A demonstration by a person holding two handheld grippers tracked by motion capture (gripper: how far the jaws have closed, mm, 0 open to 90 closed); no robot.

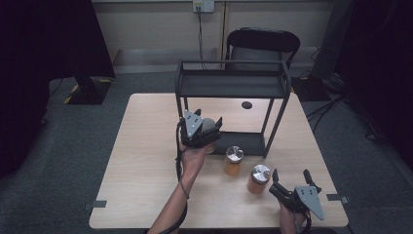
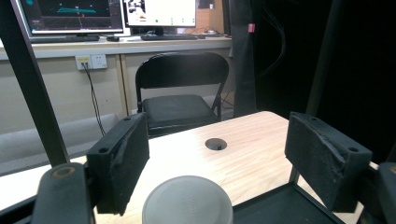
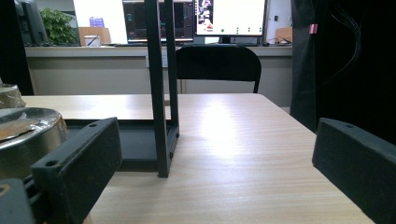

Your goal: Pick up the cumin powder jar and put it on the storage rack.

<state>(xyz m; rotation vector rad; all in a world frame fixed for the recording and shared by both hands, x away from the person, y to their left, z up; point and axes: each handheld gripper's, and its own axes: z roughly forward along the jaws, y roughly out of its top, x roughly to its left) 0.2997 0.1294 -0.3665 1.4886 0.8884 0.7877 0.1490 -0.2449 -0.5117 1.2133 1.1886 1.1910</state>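
Note:
My left gripper [image 1: 209,121] is at the left front leg of a black two-tier rack [image 1: 233,83]. Its jaws stand on either side of a jar with a grey lid [image 2: 187,200]. In the left gripper view [image 2: 219,156] a gap shows between each pad and the lid, so the gripper is open. Whether this jar rests on the rack's lower shelf [image 1: 243,142] or on the table beside it is hidden. Two orange jars with silver lids [image 1: 234,160] [image 1: 258,179] stand on the table in front of the rack. My right gripper [image 1: 290,174] rests open and empty near the front right edge, just right of the nearer jar [image 3: 23,135].
The wooden table [image 1: 146,161] has a small round hole [image 1: 247,105] behind the rack. A black folding chair [image 1: 262,44] stands beyond the far edge. In the right gripper view the rack's leg [image 3: 161,93] rises ahead and to the left.

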